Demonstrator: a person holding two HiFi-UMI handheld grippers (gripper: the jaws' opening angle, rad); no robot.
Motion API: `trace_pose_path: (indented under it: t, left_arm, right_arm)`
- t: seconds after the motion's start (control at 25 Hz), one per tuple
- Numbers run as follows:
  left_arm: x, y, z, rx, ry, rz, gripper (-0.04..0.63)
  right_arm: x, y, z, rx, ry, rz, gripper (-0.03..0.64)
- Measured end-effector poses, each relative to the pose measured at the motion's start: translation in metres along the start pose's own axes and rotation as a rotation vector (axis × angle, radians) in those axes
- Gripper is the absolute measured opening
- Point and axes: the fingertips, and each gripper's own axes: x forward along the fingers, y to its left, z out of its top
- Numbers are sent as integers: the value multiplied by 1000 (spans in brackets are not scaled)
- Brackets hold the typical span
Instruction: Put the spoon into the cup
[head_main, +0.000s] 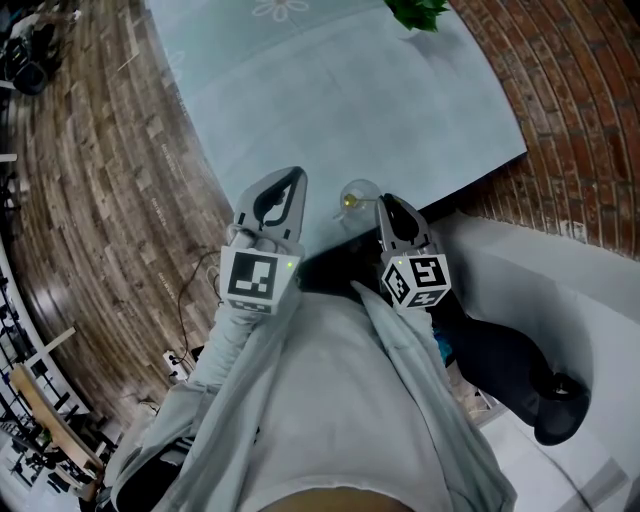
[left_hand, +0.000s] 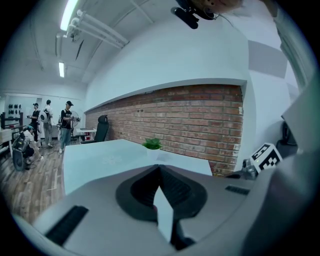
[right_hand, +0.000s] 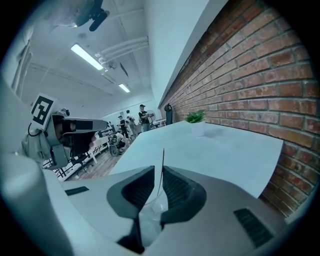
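A clear glass cup (head_main: 358, 193) stands at the near edge of the pale table (head_main: 350, 90), with something yellowish inside it. In the right gripper view the cup (right_hand: 152, 212) sits low between the jaws. The spoon's thin handle (right_hand: 163, 157) rises upright from it through the narrow gap at the tips. My right gripper (right_hand: 159, 169) is slightly open around that handle, and a sliver of space shows beside it. In the head view the right gripper (head_main: 385, 203) is just right of the cup. My left gripper (head_main: 296, 178) hovers left of the cup, shut (left_hand: 159, 167) and empty.
A small potted plant (head_main: 415, 12) stands at the table's far end. A brick wall (right_hand: 260, 85) runs along the table's right side, and a white ledge (head_main: 560, 290) lies near my right. Wooden floor (head_main: 90, 200) is on the left, with people (left_hand: 65, 125) far back.
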Motion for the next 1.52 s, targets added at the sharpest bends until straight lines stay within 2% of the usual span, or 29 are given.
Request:
trace_pose_path:
  t: [0.08,0.4,0.64,0.92,1.52]
  left_arm:
    - [-1,-1,1,-2,-2,-2,20]
    - [-2,-2,7,10,-12,-10,20]
    - [-4,-5,11,15,-23,-19,20]
    - [-6,-7,19,30,-42,-27,20]
    - [-1,-18,52,74,-111,-60,20]
  right_arm:
    - [0,-1,-1,9,2,-1,86]
    - [0,-2,-2,-10,18,-3,144]
    - [-1,1,4,-20,1,-11,147]
    - [-10,-5,22,-38,-52,-62,147]
    - [-51,-20,92,-86,-218,-116,146]
